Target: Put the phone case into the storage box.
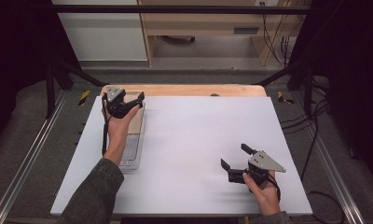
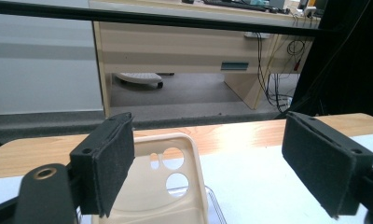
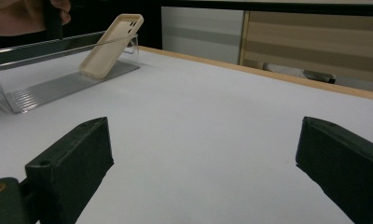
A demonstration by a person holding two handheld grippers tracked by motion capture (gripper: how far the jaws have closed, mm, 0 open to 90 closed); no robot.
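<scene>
**Inspector A:** High view, starting at the near edge of the white table (image 1: pixel 189 154). What do you record for the right gripper (image 1: pixel 236 161)?

**Inspector B:** It is held low over the table's near right part, a hand wrapped round its body. Jaws spread apart, nothing between them. The right gripper view confirms it: both black pads stand wide over bare white surface.

**Inspector A:** And farther up the table?

**Inspector B:** Along the table's left edge lies a clear plastic tray (image 1: pixel 131 156), long side running away from the person. A beige phone case (image 1: pixel 137 122) sits at the tray's far end. From the right gripper view the phone case (image 3: pixel 111 45) stands tilted, its lower edge on the ribbed floor of the tray (image 3: pixel 49 88) and its upper edge propped on the tray's far wall.

**Inspector A:** The left gripper (image 1: pixel 139 100)?

**Inspector B:** Over the far end of the tray, just above the case, forearm reaching along the table's left side. In the left gripper view the jaws are parted wide. The case (image 2: pixel 161 186) shows past the left-hand pad, camera cut-outs facing the lens, and no pad presses on it. The case is loose in the tray, not gripped.

**Inspector A:** Beyond the table?

**Inspector B:** A strip of bare wood at the table's far edge, then grey floor and a wooden desk (image 2: pixel 184 46) with cables hanging at its right.
</scene>
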